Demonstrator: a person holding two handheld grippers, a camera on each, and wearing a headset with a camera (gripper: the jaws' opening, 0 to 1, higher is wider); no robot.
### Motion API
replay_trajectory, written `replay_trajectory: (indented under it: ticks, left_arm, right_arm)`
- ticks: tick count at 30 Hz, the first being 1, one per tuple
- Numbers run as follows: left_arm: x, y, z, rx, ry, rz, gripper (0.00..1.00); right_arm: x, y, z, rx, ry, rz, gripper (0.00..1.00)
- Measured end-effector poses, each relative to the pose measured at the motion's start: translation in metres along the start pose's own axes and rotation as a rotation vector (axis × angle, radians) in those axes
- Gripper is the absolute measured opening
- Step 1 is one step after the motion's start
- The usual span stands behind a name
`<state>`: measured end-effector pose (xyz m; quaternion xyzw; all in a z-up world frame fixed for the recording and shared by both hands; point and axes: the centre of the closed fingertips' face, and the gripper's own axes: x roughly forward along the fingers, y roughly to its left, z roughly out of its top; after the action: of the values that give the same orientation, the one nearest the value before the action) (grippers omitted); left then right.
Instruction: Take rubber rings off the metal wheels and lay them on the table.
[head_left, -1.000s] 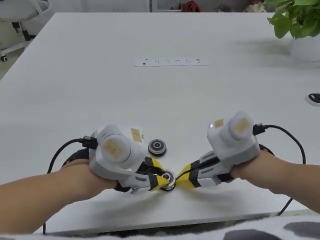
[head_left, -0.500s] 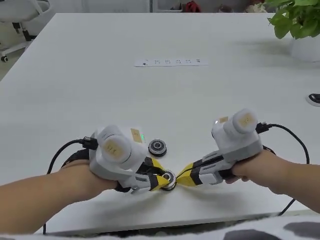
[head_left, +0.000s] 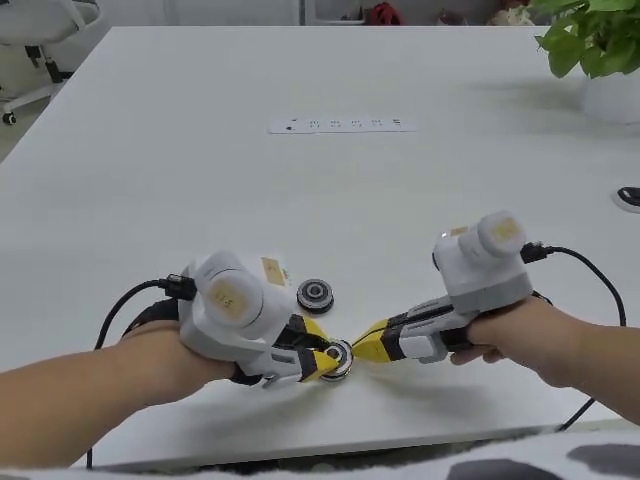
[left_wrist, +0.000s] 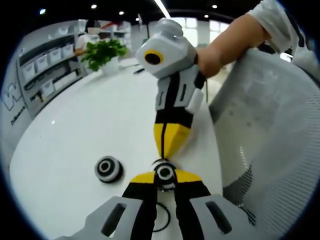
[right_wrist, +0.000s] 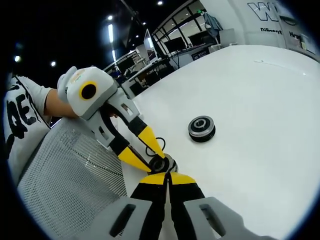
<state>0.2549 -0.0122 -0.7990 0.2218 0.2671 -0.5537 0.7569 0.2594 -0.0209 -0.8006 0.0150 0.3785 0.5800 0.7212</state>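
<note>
Partly hidden: metal wheel (head_left: 338, 354), behind left gripper (head_left: 328, 363) jaws. Cut off, upper corners: potted plant (head_left: 590, 40), chair (head_left: 40, 25). Too small to read: white strip (head_left: 342, 124) markings.

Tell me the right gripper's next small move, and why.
Probably pull the right gripper gently outward from the wheel, as a peeling tug: the left gripper clamps the wheel, and the right gripper's shut tips sit at its rim.

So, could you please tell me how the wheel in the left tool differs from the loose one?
The held metal wheel: clamped in the left tool, the right tool meeting it; loose metal wheel: flat on the white table, untouched. Held wheel's rim looks silvery, loose wheel's black. Both are round.
</note>
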Motion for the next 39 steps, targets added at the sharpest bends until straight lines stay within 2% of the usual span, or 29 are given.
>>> replay_trajectory:
  ticks: [23,26,28,29,31,34,39]
  left_arm:
    - [0.000,0.000,-0.002,-0.010,0.005,0.003,0.12]
    - [0.000,-0.001,-0.002,-0.007,0.005,0.000,0.12]
    - [0.000,-0.001,-0.002,-0.004,0.006,0.000,0.12]
    - [0.000,0.000,-0.002,-0.002,0.008,0.000,0.12]
    - [0.000,-0.001,-0.002,-0.009,0.002,0.001,0.12]
    - [0.000,-0.001,-0.002,-0.005,0.005,0.002,0.12]
    - [0.001,-0.001,-0.001,0.002,0.007,0.003,0.12]
  right_arm:
    - [0.006,0.013,0.003,-0.009,-0.003,0.036,0.00]
    - [0.008,0.020,0.007,-0.015,-0.017,0.064,0.00]
    - [0.010,0.038,0.012,0.002,-0.035,0.144,0.00]
    - [0.011,0.030,0.011,-0.082,-0.011,0.083,0.00]
    - [0.009,0.032,0.008,-0.032,-0.015,0.098,0.00]
    - [0.009,0.026,0.004,-0.043,-0.001,0.086,0.00]
    - [0.007,0.021,0.007,-0.045,-0.013,0.071,0.00]
